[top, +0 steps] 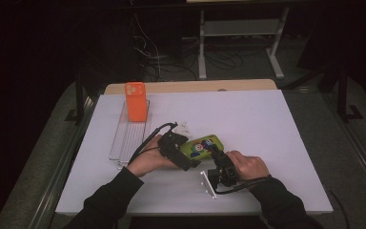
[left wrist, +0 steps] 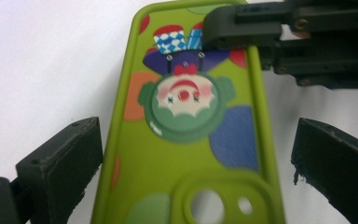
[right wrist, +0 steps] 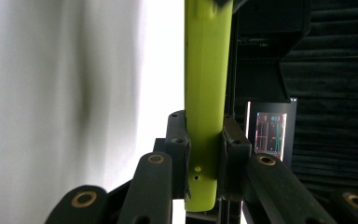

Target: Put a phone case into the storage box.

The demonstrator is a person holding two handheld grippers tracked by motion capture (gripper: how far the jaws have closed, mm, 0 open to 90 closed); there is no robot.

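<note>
A lime-green phone case [top: 204,144] with a clown picture is held just above the white table [top: 267,129]. My left gripper [top: 188,152] stands open around its camera-hole end. In the left gripper view the case [left wrist: 186,140] lies between the two pads [left wrist: 60,163], with a clear gap on the right side. My right gripper [top: 215,151] is shut on the case's other end. In the right gripper view its jaws [right wrist: 205,140] pinch the green case [right wrist: 207,70] edge-on. A finger of the right gripper [left wrist: 242,28] shows clamped on the case's rim in the left gripper view.
An orange phone case [top: 136,101] stands upright at the far end of a clear ribbed tray [top: 126,140] on the table's left. A wooden strip [top: 195,86] runs along the far edge. Beyond it are a dark floor, cables and a white stand.
</note>
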